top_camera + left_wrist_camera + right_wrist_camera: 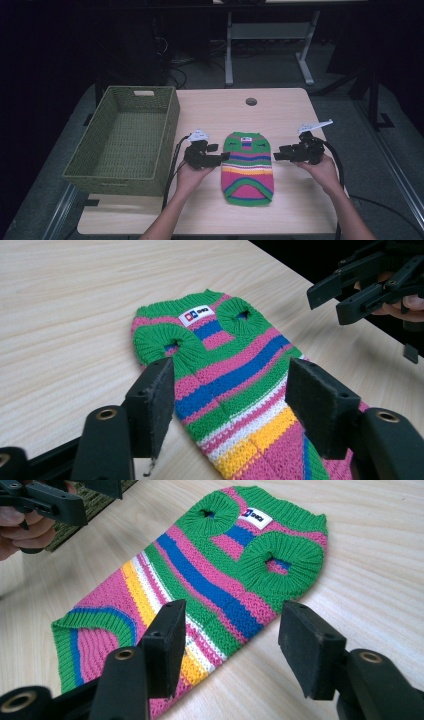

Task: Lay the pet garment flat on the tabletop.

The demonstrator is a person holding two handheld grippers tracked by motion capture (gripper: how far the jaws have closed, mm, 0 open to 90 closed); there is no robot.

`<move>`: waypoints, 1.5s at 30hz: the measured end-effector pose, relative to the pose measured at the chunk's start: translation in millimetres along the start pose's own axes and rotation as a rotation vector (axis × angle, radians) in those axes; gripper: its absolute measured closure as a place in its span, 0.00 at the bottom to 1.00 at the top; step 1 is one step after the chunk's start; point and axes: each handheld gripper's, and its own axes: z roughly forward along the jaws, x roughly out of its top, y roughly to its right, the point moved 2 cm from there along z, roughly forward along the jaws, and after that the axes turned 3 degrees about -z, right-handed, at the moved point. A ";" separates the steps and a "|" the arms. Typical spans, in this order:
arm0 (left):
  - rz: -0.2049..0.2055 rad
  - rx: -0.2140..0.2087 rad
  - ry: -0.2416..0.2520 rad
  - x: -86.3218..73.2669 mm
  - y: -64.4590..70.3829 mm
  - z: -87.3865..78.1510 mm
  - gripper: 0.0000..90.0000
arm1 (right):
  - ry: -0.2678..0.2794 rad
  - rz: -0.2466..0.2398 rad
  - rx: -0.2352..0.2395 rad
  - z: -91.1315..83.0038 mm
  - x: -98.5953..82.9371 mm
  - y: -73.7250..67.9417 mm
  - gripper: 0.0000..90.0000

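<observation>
Green woven basket (125, 137) at the counter's (290, 210) left, then left tool (224, 156) with jaws apart just beside the striped knitted sweater (248, 167), lying flat mid-counter, and right tool (278, 154) jaws apart too, close off its other edge.

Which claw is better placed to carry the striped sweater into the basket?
Probably left: the left claw is open at the sweater edge nearest the basket.

Striped knit sweater (247, 167) flat on table, neck end far, untouched.
</observation>
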 end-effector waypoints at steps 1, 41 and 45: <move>0.000 -0.005 -0.005 -1.0 -0.9 -1.3 0.37 | 0.001 -0.007 0.000 -1.0 -1.0 0.3 0.48; 0.011 -0.084 -0.039 -31.7 18.9 -27.0 0.31 | 0.061 -0.011 0.012 -37.5 -49.5 -18.8 0.36; 0.013 -0.089 -0.044 -36.6 20.7 -31.0 0.31 | 0.090 -0.015 0.015 -42.2 -53.0 -23.1 0.35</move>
